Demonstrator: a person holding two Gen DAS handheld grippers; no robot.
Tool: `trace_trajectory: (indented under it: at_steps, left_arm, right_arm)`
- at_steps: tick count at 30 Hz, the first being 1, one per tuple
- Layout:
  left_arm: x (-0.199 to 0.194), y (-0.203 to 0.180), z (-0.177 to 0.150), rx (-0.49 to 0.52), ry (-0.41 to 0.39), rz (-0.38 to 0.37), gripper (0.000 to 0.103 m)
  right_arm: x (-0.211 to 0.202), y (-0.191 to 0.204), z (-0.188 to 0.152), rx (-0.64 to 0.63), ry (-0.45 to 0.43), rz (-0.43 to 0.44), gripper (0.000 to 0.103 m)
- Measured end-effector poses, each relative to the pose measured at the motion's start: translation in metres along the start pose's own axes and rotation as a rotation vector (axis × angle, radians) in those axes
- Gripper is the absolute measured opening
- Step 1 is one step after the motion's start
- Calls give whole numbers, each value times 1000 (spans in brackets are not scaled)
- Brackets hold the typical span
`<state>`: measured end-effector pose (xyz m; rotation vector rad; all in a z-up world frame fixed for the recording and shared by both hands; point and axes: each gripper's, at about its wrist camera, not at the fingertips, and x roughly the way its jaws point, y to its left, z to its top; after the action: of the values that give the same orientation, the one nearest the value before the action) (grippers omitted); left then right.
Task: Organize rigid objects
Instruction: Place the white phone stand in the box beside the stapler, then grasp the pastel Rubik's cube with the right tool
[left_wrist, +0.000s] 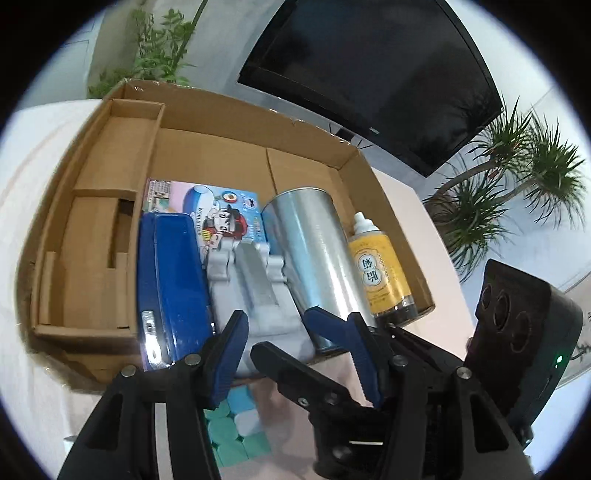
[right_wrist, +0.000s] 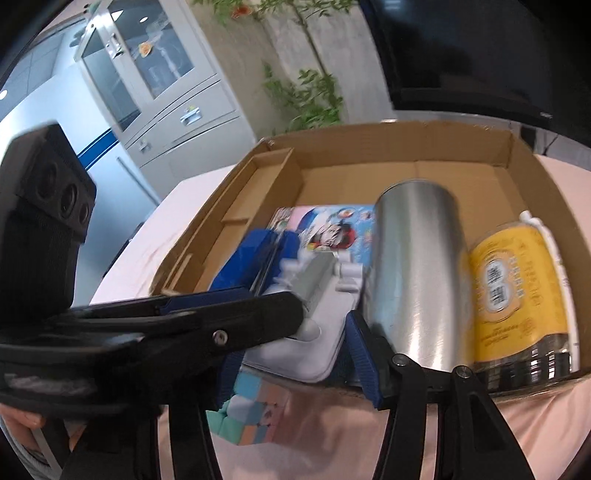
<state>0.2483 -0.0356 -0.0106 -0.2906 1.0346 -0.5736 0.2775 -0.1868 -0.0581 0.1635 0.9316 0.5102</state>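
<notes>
An open cardboard box (left_wrist: 207, 110) (right_wrist: 369, 136) on the table holds a blue case (left_wrist: 170, 280), a white and grey device (left_wrist: 255, 291) (right_wrist: 317, 332), a flat cartoon-printed pack (left_wrist: 221, 210), a silver tin (left_wrist: 317, 251) (right_wrist: 413, 280) on its side and a yellow-labelled bottle (left_wrist: 380, 273) (right_wrist: 517, 288). A pastel puzzle cube (left_wrist: 236, 424) (right_wrist: 251, 410) lies on the cloth in front of the box. My left gripper (left_wrist: 297, 325) (right_wrist: 280, 301) and right gripper (right_wrist: 295, 325) (left_wrist: 284, 332) cross above the cube at the box's near edge. Both are open, with nothing pressed between the pads.
A pale pink cloth (right_wrist: 517, 424) covers the table. A dark screen (left_wrist: 369, 74) and potted plants (left_wrist: 517, 177) stand behind the box, and a grey cabinet (right_wrist: 159, 85) is at the far left. The box's left compartment (left_wrist: 99, 221) holds only cardboard inserts.
</notes>
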Motion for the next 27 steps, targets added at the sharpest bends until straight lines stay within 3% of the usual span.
trace_trajectory:
  at_steps: [7, 10, 11, 12, 13, 17, 20, 23, 27]
  left_arm:
    - [-46, 10, -31, 25, -89, 71, 60]
    - [-53, 27, -51, -11, -88, 108, 64]
    - [-49, 34, -58, -25, -68, 110, 64]
    - [-45, 38, -63, -42, -54, 105, 64]
    - [-40, 42, -65, -58, -41, 97, 64]
    - [-14, 61, -74, -145, 13, 36, 61]
    - [-4, 64, -73, -147, 14, 8, 56]
    - [-5, 61, -75, -138, -1, 2, 50]
    - [-16, 49, -86, -116, -24, 31, 39]
  right_arm:
    - [-27, 20, -31, -102, -52, -81, 56]
    - [-43, 20, -51, -96, -73, -64, 57]
    - [-47, 22, -62, -108, -84, -62, 65]
    - [-47, 26, -75, -136, -88, -59, 80]
    - [-46, 29, -83, -157, -83, -53, 85]
    - [-23, 35, -101, -166, -16, 28, 86]
    - [-6, 36, -93, -185, 0, 71, 80]
    - [19, 36, -83, -199, 59, 81, 49]
    - [18, 38, -88, -206, 59, 81, 46]
